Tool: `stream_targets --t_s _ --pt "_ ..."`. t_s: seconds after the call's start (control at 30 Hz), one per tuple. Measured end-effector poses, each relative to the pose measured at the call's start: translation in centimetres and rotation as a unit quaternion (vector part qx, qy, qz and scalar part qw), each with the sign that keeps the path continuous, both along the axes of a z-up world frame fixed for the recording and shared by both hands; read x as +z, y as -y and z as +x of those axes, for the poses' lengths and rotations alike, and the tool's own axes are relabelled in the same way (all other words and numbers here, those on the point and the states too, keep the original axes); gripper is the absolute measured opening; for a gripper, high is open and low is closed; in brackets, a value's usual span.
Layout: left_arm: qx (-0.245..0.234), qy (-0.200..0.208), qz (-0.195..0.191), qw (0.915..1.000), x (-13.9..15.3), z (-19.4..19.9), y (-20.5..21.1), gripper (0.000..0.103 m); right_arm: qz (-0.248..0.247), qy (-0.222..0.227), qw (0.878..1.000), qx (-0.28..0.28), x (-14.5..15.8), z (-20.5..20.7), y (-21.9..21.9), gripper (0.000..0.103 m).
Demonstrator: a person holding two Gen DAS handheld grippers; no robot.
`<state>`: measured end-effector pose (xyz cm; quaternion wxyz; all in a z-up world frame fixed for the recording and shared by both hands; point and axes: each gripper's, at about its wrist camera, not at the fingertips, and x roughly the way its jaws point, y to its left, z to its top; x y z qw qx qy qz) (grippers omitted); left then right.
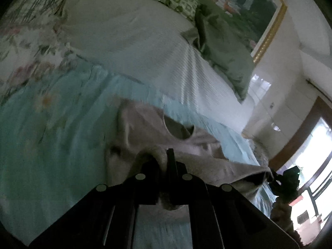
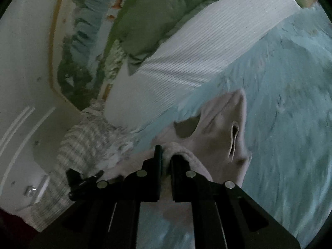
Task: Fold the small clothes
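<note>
A small pale pink garment point(image 1: 145, 128) hangs over the light blue bedspread point(image 1: 51, 145), its round neck opening facing the camera. My left gripper point(image 1: 164, 157) is shut on one bunched edge of it. My right gripper point(image 2: 166, 155) is shut on the opposite edge of the same garment point(image 2: 220, 128), which stretches away over the bedspread point(image 2: 280, 103). The right gripper also shows in the left wrist view point(image 1: 278, 178) at the garment's far corner. The left gripper shows in the right wrist view point(image 2: 83, 180) at lower left.
A white ribbed blanket point(image 1: 155, 62) and a green pillow point(image 1: 224, 51) lie at the head of the bed. A gold-framed landscape painting point(image 1: 259, 10) hangs on the wall. A striped fringed throw point(image 2: 83, 145) hangs off the bed edge. A window point(image 1: 317, 145) is at right.
</note>
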<state>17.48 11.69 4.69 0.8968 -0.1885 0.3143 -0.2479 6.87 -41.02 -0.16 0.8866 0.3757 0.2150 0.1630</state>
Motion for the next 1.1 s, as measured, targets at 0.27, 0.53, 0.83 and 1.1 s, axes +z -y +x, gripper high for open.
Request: stream_targets --t_s 0.27,0.53,0.83,1.1 --pt "0.022 -0.014 0.043 0.9987 -0.6 10.3 4.0 0.004 -0.045 -0.048 0.997 -0.034 0.0 9.5 2.9 0.008" --pt "0.041 -0.078 0.089 0.9922 -6.8 19.6 6.5 0.004 -0.106 -0.157 0.981 -0.047 -5.1 16.8 3.2 0.008" --pt "0.026 -0.138 0.082 0.9867 -11.0 21.2 6.7 0.040 -0.112 -0.168 0.975 -0.092 -4.0 14.8 3.9 0.050" --pt "-0.074 -0.109 0.089 0.9873 -9.8 13.4 11.1 0.054 -0.175 -0.143 0.972 0.063 -2.6 12.9 -5.7 0.056"
